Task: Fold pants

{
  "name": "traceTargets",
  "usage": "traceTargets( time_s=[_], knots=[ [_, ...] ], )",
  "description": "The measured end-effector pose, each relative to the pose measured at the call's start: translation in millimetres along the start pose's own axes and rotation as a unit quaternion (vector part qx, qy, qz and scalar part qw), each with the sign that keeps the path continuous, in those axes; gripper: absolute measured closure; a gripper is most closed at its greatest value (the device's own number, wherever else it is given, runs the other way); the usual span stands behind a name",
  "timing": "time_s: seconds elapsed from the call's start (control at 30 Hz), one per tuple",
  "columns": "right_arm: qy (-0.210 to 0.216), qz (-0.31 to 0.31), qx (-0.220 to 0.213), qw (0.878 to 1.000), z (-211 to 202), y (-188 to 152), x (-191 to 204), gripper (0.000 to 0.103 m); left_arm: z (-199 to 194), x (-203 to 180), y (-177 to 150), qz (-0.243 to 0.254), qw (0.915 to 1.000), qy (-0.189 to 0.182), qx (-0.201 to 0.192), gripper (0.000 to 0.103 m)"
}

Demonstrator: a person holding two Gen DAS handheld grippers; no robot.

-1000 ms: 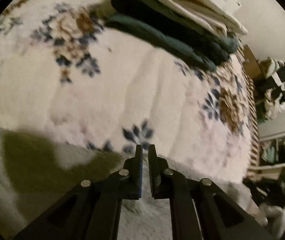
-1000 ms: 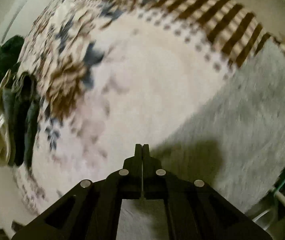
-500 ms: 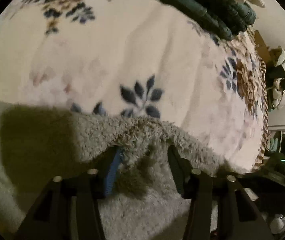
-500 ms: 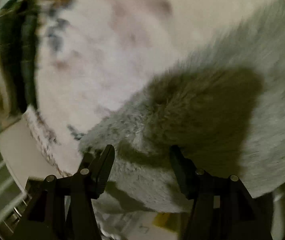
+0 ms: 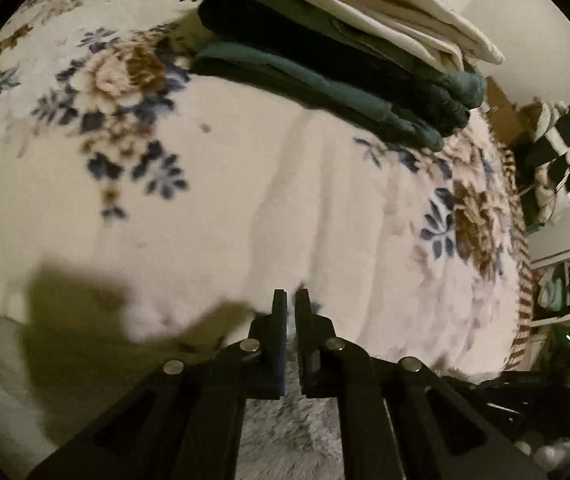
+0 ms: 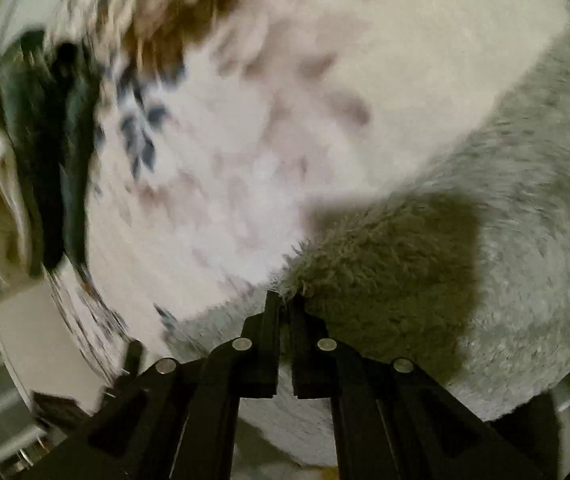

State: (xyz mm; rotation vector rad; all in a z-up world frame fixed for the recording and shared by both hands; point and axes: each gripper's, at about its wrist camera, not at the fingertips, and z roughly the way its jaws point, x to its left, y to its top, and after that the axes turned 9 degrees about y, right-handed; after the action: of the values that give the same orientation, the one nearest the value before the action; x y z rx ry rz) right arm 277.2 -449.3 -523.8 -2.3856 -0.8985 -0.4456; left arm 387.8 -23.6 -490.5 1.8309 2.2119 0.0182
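Pants (image 5: pixel 285 432), grey and fleecy, lie on the bed's floral blanket (image 5: pixel 245 200), at its near edge, under the left claw (image 5: pixel 291 300). Left wrist view: only a fuzzy grey strip shows below the fingers, and grey fuzz sits in the slit between the nearly closed jaws, so the left claw looks clenched on a pinch of pants edge. Fold looks barely started; no folded layer visible here. Beyond the pants, at the blanket's far side, sits a stack of folded clothes (image 5: pixel 345 60), dark green under cream, well apart from the pants. Clutter and shelves (image 5: pixel 557 152) stand off the blanket's right edge. The blanket between pants and stack is bare, so nothing blocks a fold that way.

Right wrist view, blurred: pants (image 6: pixel 505 220) spread wide over the blanket (image 6: pixel 265 140), right of the claw and running far up. The right claw (image 6: pixel 285 300) is clamped on a corner of pants edge, fleece bunched right at the tips. The fabric looks flat and single-layered, so judging by that, most of the folding is left. The clothes stack (image 6: pixel 45 152) shows at the blanket's left side, well clear. Floor items below the bed edge are too blurred to name.
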Motion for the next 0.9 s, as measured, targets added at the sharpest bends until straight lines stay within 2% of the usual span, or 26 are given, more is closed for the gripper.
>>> traceTargets(
  time_s=[0.03, 0.07, 0.1, 0.13, 0.17, 0.2, 0.23, 0.3, 0.37, 0.4, 0.43, 0.47, 0.5, 0.53, 0.57, 0.63, 0.7, 0.73, 0.8, 0.83, 0.87, 0.9],
  knots=[
    [-0.023, -0.02, 0.033, 0.999, 9.5, 0.5, 1.4, 0.087, -1.2, 2.4, -1.7, 0.005, 0.9998, 0.017, 0.009, 0.087],
    [-0.041, -0.046, 0.054, 0.997, 11.6, -1.9, 5.0, 0.07, -2.7, 6.7, -4.7, 0.012, 0.9992, 0.033, 0.02, 0.082],
    [-0.055, -0.094, 0.061, 0.992, 7.3, -10.1, 13.7, 0.061, -7.0, 14.6, -10.6, 0.015, 0.9988, 0.039, 0.027, 0.072],
    [-0.063, -0.133, 0.061, 0.987, 4.1, -18.0, 23.2, 0.048, -11.2, 21.9, -16.9, 0.016, 0.9985, 0.043, 0.029, 0.059],
    [-0.067, -0.184, 0.064, 0.978, -0.1, -29.5, 35.0, 0.04, -15.7, 29.6, -23.5, 0.015, 0.9984, 0.046, 0.031, 0.053],
    [-0.073, -0.236, 0.074, 0.966, -0.5, -42.9, 47.8, 0.039, -23.9, 43.9, -32.8, 0.007, 0.9982, 0.053, 0.027, 0.044],
    [-0.078, -0.277, 0.085, 0.954, 1.5, -55.0, 58.4, 0.039, -30.0, 53.5, -39.4, 0.001, 0.9979, 0.059, 0.025, 0.039],
    [-0.094, -0.379, 0.126, 0.912, 23.3, -85.6, 86.5, 0.039, -43.1, 80.7, -56.1, -0.018, 0.9964, 0.081, 0.019, 0.039],
    [-0.127, -0.445, 0.159, 0.872, 44.3, -110.0, 95.2, 0.039, -53.3, 104.7, -68.2, -0.046, 0.994, 0.098, 0.016, 0.039],
    [-0.154, -0.484, 0.169, 0.845, 62.1, -122.3, 102.2, 0.039, -58.3, 118.7, -74.7, -0.065, 0.9924, 0.103, 0.015, 0.039],
    [-0.174, -0.512, 0.171, 0.823, 73.4, -131.3, 104.7, 0.051, -62.1, 127.9, -79.1, -0.08, 0.991, 0.106, 0.015, 0.039],
    [-0.199, -0.531, 0.159, 0.808, 81.9, -134.4, 107.3, 0.093, -65.8, 138.2, -83.6, -0.096, 0.9895, 0.107, 0.013, 0.039],
    [-0.219, -0.532, 0.138, 0.806, 86.0, -129.9, 108.7, 0.094, -69.6, 148.0, -87.7, -0.11, 0.9879, 0.109, 0.011, 0.039],
    [-0.212, -0.514, 0.127, 0.821, 83.7, -120.5, 109.5, 0.094, -74.2, 157.9, -91.9, -0.122, 0.9859, 0.114, 0.008, 0.039],
    [-0.192, -0.475, 0.112, 0.851, 74.7, -102.8, 108.8, 0.094, -79.6, 167.8, -95.8, -0.134, 0.9839, 0.118, 0.003, 0.039],
    [-0.171, -0.426, 0.094, 0.884, 62.2, -82.1, 105.3, 0.094, -89.2, 185.9, -102.7, -0.153, 0.9805, 0.123, -0.008, 0.039],
    [-0.156, -0.384, 0.099, 0.905, 55.2, -69.6, 93.9, 0.094, -94.0, 200.7, -108.9, -0.168, 0.9774, 0.128, -0.014, 0.039],
    [-0.153, -0.369, 0.102, 0.911, 53.7, -66.5, 88.2, 0.094, -94.2, 208.2, -112.3, -0.177, 0.9761, 0.125, -0.012, 0.039],
    [-0.161, -0.362, 0.117, 0.911, 47.6, -68.7, 78.6, 0.085, -94.1, 221.6, -118.3, -0.2, 0.9726, 0.118, -0.005, 0.039],
    [-0.162, -0.363, 0.114, 0.911, 42.8, -70.8, 81.5, 0.078, -95.3, 228.4, -121.6, -0.214, 0.9706, 0.11, -0.004, 0.039],
    [-0.152, -0.361, 0.105, 0.914, 28.5, -74.3, 79.3, 0.059, -97.4, 234.7, -124.9, -0.225, 0.9685, 0.107, -0.003, 0.039],
    [-0.142, -0.357, 0.103, 0.918, 20.0, -76.9, 77.7, 0.047, -98.4, 241.6, -129.4, -0.237, 0.9657, 0.105, -0.003, 0.039]
  ],
)
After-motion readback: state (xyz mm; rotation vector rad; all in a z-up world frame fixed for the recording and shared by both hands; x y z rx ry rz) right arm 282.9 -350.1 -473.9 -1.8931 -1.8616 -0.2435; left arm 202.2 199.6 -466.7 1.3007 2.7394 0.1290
